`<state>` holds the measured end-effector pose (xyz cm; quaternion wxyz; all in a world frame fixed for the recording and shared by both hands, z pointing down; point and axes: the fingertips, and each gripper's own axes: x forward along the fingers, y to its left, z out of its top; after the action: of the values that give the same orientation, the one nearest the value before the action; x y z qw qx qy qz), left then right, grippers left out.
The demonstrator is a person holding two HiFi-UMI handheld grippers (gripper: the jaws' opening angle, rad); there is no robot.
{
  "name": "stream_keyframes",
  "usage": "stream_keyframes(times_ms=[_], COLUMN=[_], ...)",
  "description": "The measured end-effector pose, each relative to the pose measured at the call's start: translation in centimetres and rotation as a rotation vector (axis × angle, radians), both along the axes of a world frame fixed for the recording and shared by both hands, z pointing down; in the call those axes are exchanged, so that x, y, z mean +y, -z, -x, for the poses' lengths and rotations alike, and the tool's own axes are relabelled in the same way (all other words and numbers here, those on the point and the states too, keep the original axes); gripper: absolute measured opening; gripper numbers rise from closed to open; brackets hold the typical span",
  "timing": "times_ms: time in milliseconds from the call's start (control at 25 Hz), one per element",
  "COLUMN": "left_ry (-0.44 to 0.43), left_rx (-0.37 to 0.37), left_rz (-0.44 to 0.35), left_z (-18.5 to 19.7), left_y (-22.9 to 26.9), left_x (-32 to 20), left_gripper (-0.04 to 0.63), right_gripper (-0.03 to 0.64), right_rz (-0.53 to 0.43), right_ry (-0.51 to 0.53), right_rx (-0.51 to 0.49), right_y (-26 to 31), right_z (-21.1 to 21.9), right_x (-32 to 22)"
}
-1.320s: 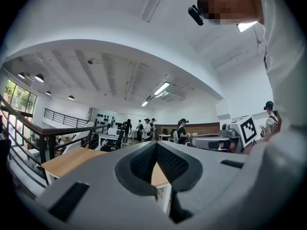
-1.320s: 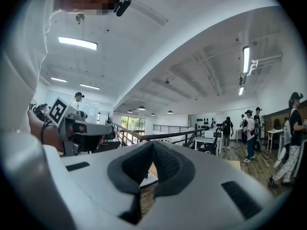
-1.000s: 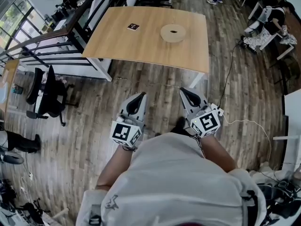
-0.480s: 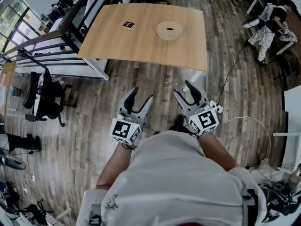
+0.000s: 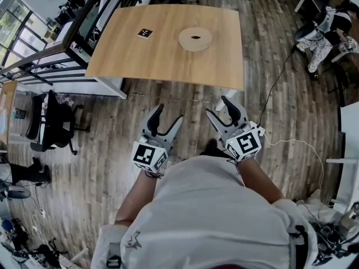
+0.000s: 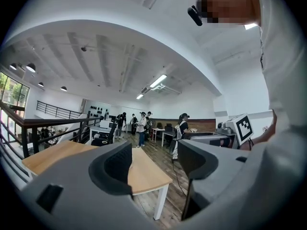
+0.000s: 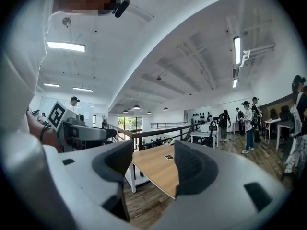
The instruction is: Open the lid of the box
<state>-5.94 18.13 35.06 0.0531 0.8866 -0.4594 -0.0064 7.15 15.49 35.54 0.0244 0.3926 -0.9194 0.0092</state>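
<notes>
Approach step: left claw [image 5: 169,114] and right claw [image 5: 217,106], jaws just opened and empty, hover near; the round tan box [image 5: 195,38] sits far off on the light wooden desk [image 5: 162,52] (next, reach forward to its lid).

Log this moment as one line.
stage: pre-grasp | left gripper: jaws just been opening, empty | right gripper: jaws just been opening, empty | round box: on table, ahead of both grippers, untouched

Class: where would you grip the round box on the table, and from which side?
Probably its near rim, coming from the near edge of the table: the box is low, flat and round, so every side is alike, and that one is closest. Its dark centre spot is too small to read.
</notes>
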Motion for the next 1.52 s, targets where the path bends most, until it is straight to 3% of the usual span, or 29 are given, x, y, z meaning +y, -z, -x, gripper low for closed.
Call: stream_keyframes(times_ms=[480, 800, 1120, 1520], left_ry=[-0.039, -0.03, -0.053, -0.152], left_rx=[-0.012, -0.022, 0.003, 0.026], left_rz=[0.028, 0.035, 0.043, 0.008], left_z=[-8.8, -12.2, -12.8, -11.6], left_y=[-0.2, -0.4, -1.2, -0.3], left_x=[-7.8, -10.4, -13.2, -20.1], left_gripper=[0.288, 0.288, 0.288, 0.288], right_gripper=[0.282, 0.282, 0.282, 0.282], right_rz=[0.018, 0.019, 0.051, 0.032], right_ry=[-0.004, 0.008, -0.01, -0.094], right_rx=[-0.03, -0.038, -0.029, -0.003], right_y=[-0.3, -0.7, -1.9, -1.1], right_z=[-9.1, -12.8, -13.6, -12.2], right_x=[-8.9, -11.5, -13.5, -18.5])
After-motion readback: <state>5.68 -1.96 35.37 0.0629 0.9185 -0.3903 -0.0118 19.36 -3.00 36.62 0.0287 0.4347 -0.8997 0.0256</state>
